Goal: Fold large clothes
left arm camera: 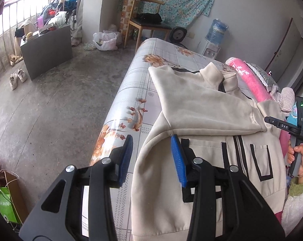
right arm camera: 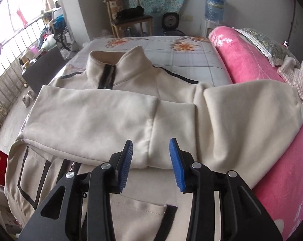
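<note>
Right wrist view shows the jacket (right arm camera: pixel 115 116) spread face up on the bed (right arm camera: pixel 191 54), collar far, hem near, with both sleeves folded in across the chest so that their cuffs meet near the middle. The right tool (right arm camera: pixel 150 160) hovers just above those cuffs, its blue pads apart and nothing between them; the fabric lies under and beyond the tips, not pinched. In the left wrist view the left tool (left arm camera: pixel 151 158) stands likewise apart and empty, over the jacket's left edge where the sleeve joins the body, one pad above the bed sheet and the other above the cloth. At that view's right edge a hand (left arm camera: pixel 300 158) grips the handle of the other tool.

The risks, as I judge them: the right sleeve bulges high near the pink blanket (right arm camera: pixel 252 64) and is not pressed flat, so it could spring back or slide off toward that side when the body is lifted. The jacket's left side lies close to the bed's left edge, so a pull that way could drag the hem over the side. Thick fleece in several layers may slip from half-parted pads if only the top layer is caught, and the crossed sleeves would then fall out of place. A grasp at the hem should take both layers and lift evenly on both sides, or the fold will skew.
</note>
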Available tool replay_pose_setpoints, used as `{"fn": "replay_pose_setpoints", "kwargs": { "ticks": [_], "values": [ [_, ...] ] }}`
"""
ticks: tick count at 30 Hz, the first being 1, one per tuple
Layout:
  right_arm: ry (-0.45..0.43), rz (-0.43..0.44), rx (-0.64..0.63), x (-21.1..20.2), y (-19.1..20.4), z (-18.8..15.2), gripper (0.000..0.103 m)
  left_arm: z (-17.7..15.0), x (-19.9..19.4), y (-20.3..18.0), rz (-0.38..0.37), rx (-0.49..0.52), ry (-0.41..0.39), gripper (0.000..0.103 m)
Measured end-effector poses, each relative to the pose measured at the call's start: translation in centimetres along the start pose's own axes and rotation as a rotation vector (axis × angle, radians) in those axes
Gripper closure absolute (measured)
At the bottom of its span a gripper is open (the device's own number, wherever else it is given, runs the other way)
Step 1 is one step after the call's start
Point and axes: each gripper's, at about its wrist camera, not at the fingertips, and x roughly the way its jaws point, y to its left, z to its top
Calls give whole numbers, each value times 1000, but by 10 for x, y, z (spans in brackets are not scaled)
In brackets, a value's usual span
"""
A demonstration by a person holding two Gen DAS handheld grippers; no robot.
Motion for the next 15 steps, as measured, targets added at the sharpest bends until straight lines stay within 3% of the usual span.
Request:
{"fn": "replay_pose_setpoints", "kwargs": {
  "ticks": [6, 9, 10, 15],
  "values": [
    [117, -29, -40, 43, 9, -16, 56, 15, 13, -27, -36, 17, 63, 65],
    [101, -32, -42, 31, 9, -17, 44, 38, 14, -39, -62, 31, 43, 61],
    [92, -30, -36, 26, 8, -16, 43, 46, 15, -44, -70, 38, 34, 57],
    [39, 24, 21, 13, 2, -4, 39, 77, 50, -73, -102, 92, 43, 56]
  ]
}}
